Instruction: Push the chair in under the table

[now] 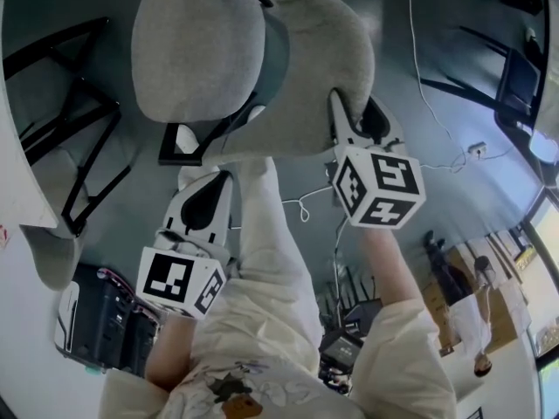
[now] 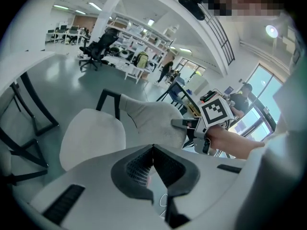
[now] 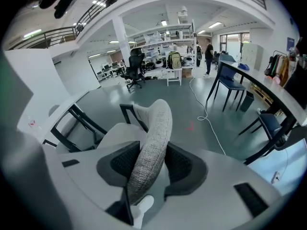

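1. At the far left of the head view we saw one white table [image 1: 13, 147] on black legs [image 1: 83, 147]. The chair stood clear of it and was not yet tucked under.
2. Next came the left gripper [image 1: 218, 186], low beside the person's trouser leg [image 1: 271, 260]. It was short of the chair and touched nothing. In the left gripper view its fingers [image 2: 144, 164] were pressed together tip to tip, with nothing between them.
3. In the middle was one grey chair [image 1: 196, 46]. Its seat was on the table's side and its backrest [image 1: 306, 68] on the far side, to the right.
4. The right gripper [image 1: 358, 112] sat astride the backrest's top edge. In the right gripper view its fingers [image 3: 180, 164] pinched the grey fabric edge from both sides.
5. The table lay leftward from those fingers, across the seat. The backrest's edge ran away from us, crosswise to that line, so we judged that a leftward push on it would drive the chair under. The right hand was the nearer one and already on the chair, while the left would need to reach.
6. In all we counted one table, one grey chair and two grippers, each with one marker cube [image 1: 179, 282].
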